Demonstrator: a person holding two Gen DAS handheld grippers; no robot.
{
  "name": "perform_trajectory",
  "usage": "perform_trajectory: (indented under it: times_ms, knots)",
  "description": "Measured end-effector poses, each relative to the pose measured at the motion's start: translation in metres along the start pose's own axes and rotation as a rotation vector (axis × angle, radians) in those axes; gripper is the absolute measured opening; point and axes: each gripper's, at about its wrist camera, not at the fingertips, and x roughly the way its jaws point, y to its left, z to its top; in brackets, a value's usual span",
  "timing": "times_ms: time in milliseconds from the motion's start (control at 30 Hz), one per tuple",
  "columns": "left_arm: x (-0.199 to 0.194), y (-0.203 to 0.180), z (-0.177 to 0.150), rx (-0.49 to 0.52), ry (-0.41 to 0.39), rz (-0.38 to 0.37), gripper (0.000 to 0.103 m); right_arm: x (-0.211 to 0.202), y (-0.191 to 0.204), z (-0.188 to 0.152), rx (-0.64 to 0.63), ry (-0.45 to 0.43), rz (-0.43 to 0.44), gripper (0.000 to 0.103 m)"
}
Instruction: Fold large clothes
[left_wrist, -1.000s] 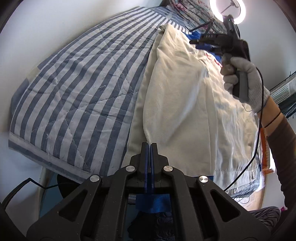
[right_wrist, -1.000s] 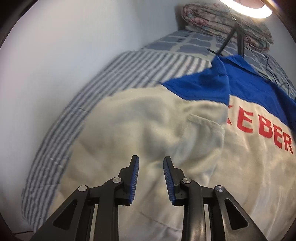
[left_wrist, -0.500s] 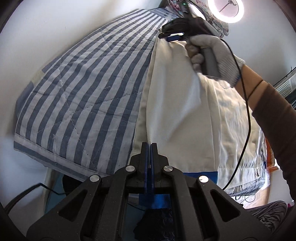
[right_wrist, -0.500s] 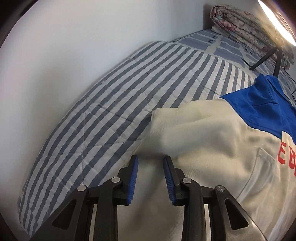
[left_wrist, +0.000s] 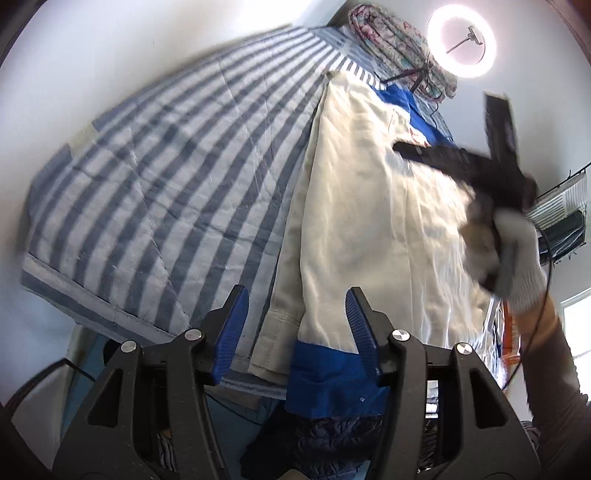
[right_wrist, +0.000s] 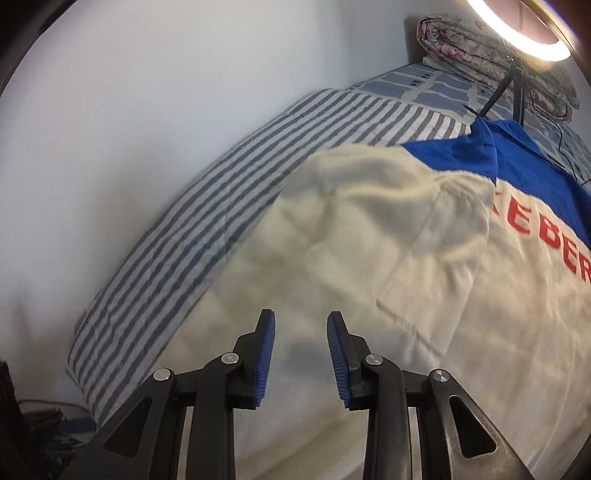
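My big cream and blue shirt lies flat on the striped bed. My left tool is opening, and the blue hem sits between its sides, but they do not press it. My right tool is partly spread over the cream cloth, pinching nothing.

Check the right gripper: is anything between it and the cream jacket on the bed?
Nothing visible is. The right gripper hangs open just above the bare cream jacket, with only cloth ahead of it. The ring light stand is far off at the collar end.
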Motion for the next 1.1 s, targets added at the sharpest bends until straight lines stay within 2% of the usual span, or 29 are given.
perform_trajectory:
  times_ms: [67, 133, 233, 333, 467, 500, 533, 600, 700, 867, 900, 933, 967, 1100]
  knots:
    - [0.012, 0.003, 0.0, -0.025, 0.051, -0.033, 0.055, -0.002, 0.004, -0.018, -0.007, 0.019, 0.005, 0.031]
    - [0.018, 0.005, -0.002, -0.037, 0.074, -0.029, 0.055, -0.002, 0.016, -0.036, -0.04, 0.033, -0.009, 0.031]
    - [0.021, 0.005, -0.003, -0.052, 0.077, -0.034, 0.055, 0.005, 0.033, -0.051, -0.107, 0.055, -0.044, 0.031]
    - [0.025, 0.005, -0.002, -0.063, 0.077, -0.037, 0.053, 0.016, 0.035, -0.061, -0.102, 0.062, -0.057, 0.031]
    - [0.026, 0.0, -0.003, -0.018, 0.073, 0.002, 0.039, 0.02, 0.042, -0.067, -0.136, 0.064, -0.106, 0.033]
    - [0.027, -0.001, -0.003, -0.014, 0.072, 0.006, 0.032, 0.016, 0.042, -0.066, -0.125, 0.072, -0.091, 0.034]
    - [0.028, -0.001, -0.003, -0.012, 0.072, 0.011, 0.03, 0.011, 0.042, -0.067, -0.11, 0.073, -0.068, 0.034]
    - [0.028, 0.0, 0.0, -0.018, 0.069, 0.003, 0.024, -0.002, 0.045, -0.07, -0.1, 0.05, -0.051, 0.034]
    - [0.023, -0.003, 0.0, -0.006, 0.049, -0.002, 0.019, -0.019, 0.051, -0.074, -0.111, -0.006, -0.076, 0.042]
    - [0.012, -0.014, 0.002, 0.019, 0.012, -0.023, 0.017, -0.028, 0.047, -0.058, -0.067, -0.1, -0.076, 0.042]
    - [0.01, -0.016, 0.002, 0.02, 0.005, -0.031, 0.016, -0.024, 0.045, -0.049, -0.054, -0.09, -0.076, 0.041]
    - [0.009, -0.018, 0.003, 0.022, 0.0, -0.036, 0.016, -0.019, 0.042, -0.041, -0.043, -0.079, -0.071, 0.031]
    - [0.007, -0.019, 0.005, 0.026, -0.004, -0.039, 0.016, -0.012, 0.039, -0.034, -0.033, -0.069, -0.076, 0.028]
    - [0.003, -0.03, 0.005, 0.062, -0.026, -0.035, 0.016, 0.031, 0.028, -0.021, 0.039, 0.044, -0.073, 0.03]
